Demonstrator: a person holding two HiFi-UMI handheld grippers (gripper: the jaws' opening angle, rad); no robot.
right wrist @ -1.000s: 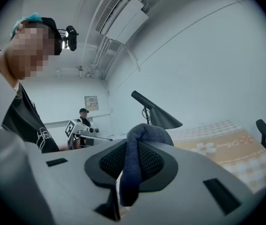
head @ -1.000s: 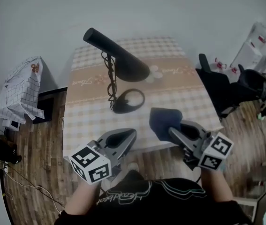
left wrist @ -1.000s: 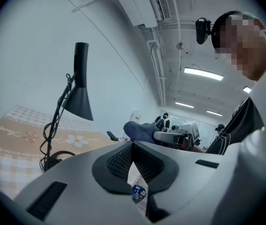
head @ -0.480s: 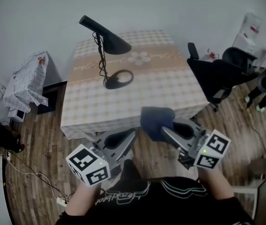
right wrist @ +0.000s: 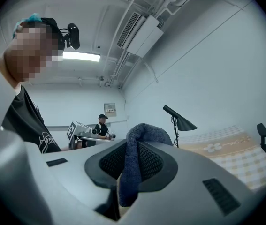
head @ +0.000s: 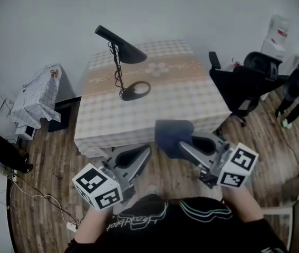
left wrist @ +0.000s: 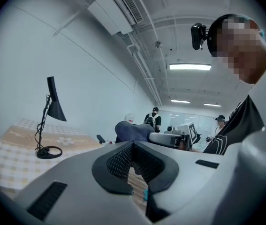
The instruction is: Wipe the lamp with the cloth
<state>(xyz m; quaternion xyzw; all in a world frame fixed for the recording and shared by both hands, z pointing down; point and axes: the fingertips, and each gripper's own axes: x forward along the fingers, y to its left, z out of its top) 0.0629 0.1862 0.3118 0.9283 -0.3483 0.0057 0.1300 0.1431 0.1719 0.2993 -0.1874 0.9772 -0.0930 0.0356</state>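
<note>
A black desk lamp [head: 122, 54] with a cone shade and ring base [head: 135, 90] stands on the checked table [head: 181, 104]; it also shows in the left gripper view as the lamp [left wrist: 53, 108] and in the right gripper view as the lamp [right wrist: 180, 118]. My right gripper [head: 183, 144] is shut on a dark blue cloth [head: 171, 133], which bunches out past the jaws as the cloth [right wrist: 137, 149]. My left gripper [head: 141, 154] is shut with nothing in it. Both grippers hang off the table's near edge, well short of the lamp.
A black office chair [head: 241, 83] stands right of the table. A small stand draped with a checked cloth [head: 36, 96] sits to its left. Cables [head: 28, 194] lie on the wooden floor. People [left wrist: 154, 118] stand in the background.
The view has pulled back from the table: the lamp and table now lie farther off, and both grippers sit beyond the near edge. The cloth stays in the right gripper.
</note>
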